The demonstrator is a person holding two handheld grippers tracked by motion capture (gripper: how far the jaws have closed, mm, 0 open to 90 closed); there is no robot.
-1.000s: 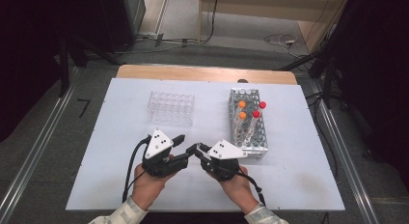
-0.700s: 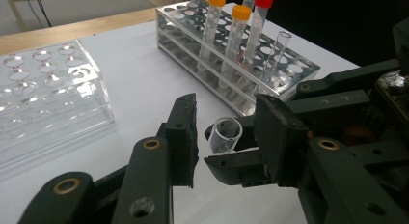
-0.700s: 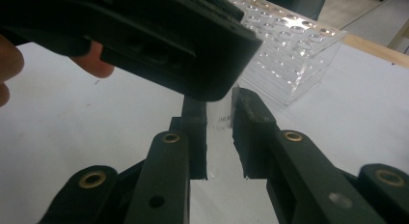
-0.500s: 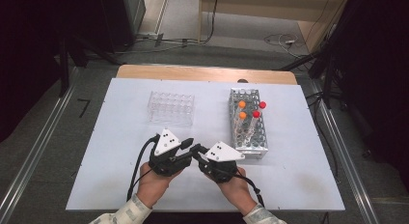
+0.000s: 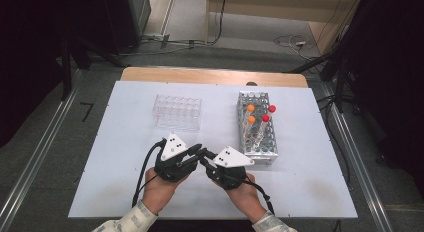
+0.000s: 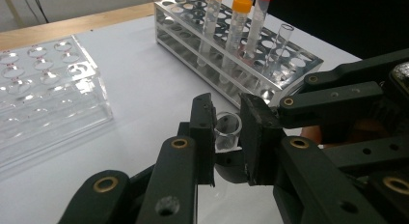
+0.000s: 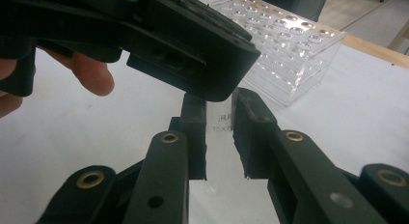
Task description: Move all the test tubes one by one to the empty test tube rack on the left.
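A white table (image 5: 125, 192) is standing on a grey floor, dark room around it. Near its front edge, two hands are holding two grippers tip to tip. The left gripper (image 6: 226, 132), whose jaws have just been closing, is pinching one end of a clear glass tube (image 6: 226, 130); the right gripper (image 7: 219, 132) is clamping the same tube. Beyond them, toward the right edge, a metal rack (image 5: 257, 132) is carrying four capped tubes: two orange, two red. Farther left, an empty clear plastic rack (image 5: 177, 112) is sitting.
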